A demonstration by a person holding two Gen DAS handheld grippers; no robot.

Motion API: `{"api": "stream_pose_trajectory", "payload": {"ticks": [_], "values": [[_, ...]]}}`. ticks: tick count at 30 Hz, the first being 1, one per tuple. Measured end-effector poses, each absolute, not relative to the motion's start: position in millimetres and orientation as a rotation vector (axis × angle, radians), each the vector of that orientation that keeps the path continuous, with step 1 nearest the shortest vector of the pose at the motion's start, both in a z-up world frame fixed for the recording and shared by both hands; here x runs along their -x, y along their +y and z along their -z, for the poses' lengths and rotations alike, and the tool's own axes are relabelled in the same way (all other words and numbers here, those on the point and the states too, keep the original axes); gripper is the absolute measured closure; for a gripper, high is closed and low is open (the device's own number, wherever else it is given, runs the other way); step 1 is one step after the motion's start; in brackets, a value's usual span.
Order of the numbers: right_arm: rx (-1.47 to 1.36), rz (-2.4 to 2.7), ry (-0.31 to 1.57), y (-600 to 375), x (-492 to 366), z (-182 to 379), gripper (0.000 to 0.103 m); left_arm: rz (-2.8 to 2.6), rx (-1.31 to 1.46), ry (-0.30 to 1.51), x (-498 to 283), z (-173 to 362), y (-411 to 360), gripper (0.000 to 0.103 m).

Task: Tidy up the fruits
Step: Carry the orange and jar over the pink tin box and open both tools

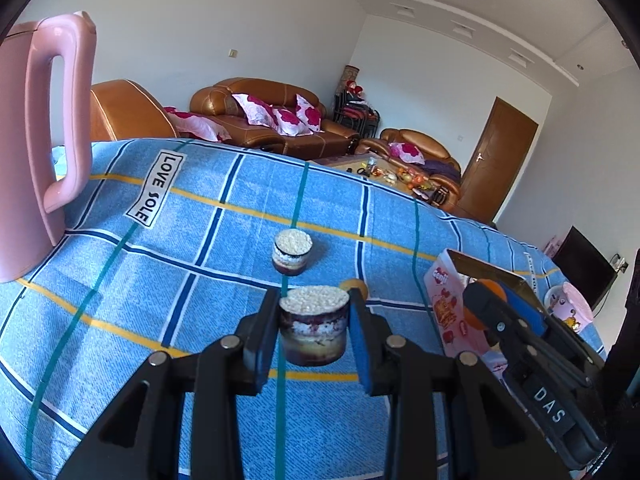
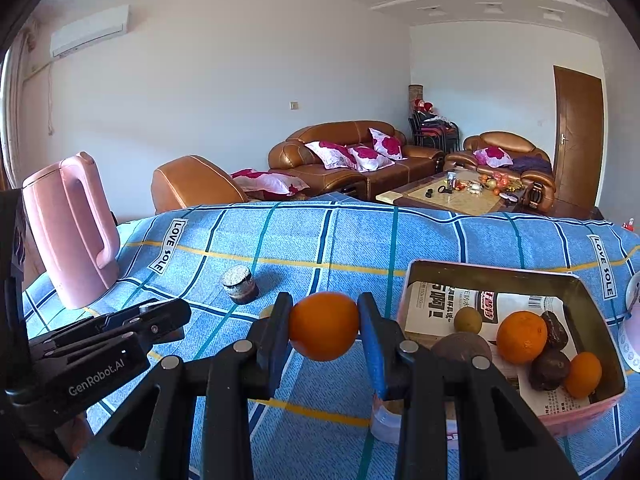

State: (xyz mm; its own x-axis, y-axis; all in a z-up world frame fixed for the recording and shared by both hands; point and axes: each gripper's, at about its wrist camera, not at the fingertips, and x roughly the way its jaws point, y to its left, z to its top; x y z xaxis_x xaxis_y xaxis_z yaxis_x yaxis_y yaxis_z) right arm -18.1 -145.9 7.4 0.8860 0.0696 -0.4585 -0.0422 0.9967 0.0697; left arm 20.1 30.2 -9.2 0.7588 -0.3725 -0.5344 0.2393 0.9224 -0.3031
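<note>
My left gripper (image 1: pixel 314 304) is shut on a small layered dessert cup (image 1: pixel 313 332) with a white crumb top. A second dessert cup (image 1: pixel 291 256) (image 2: pixel 240 284) stands on the blue checked cloth just beyond it. My right gripper (image 2: pixel 325 308) is shut on an orange (image 2: pixel 324 326), left of a pink box (image 2: pixel 492 267). The box holds two oranges (image 2: pixel 521 336), a yellow-green fruit (image 2: pixel 468 319) and several dark fruits (image 2: pixel 550 368). In the left wrist view the right gripper (image 1: pixel 490 300) sits at the right, by the box (image 1: pixel 444 292). The left gripper (image 2: pixel 176 314) shows low on the left in the right wrist view.
A tall pink kettle (image 1: pixel 40 140) (image 2: pixel 72 228) stands at the table's left. A pink printed cup (image 1: pixel 572 300) sits past the box at the right. A small yellowish round thing (image 1: pixel 354 285) peeks from behind my left gripper's right finger. Sofas and a low table lie beyond.
</note>
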Motion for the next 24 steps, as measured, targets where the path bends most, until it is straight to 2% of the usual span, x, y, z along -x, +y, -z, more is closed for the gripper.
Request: {"api": "stream_pose_trajectory", "payload": {"ticks": [24], "values": [[-0.092,-0.128,0.465,-164.3,41.9,-13.2,0.067,0.307,0.096,0.567,6.9,4.1,-3.3,0.068]]}}
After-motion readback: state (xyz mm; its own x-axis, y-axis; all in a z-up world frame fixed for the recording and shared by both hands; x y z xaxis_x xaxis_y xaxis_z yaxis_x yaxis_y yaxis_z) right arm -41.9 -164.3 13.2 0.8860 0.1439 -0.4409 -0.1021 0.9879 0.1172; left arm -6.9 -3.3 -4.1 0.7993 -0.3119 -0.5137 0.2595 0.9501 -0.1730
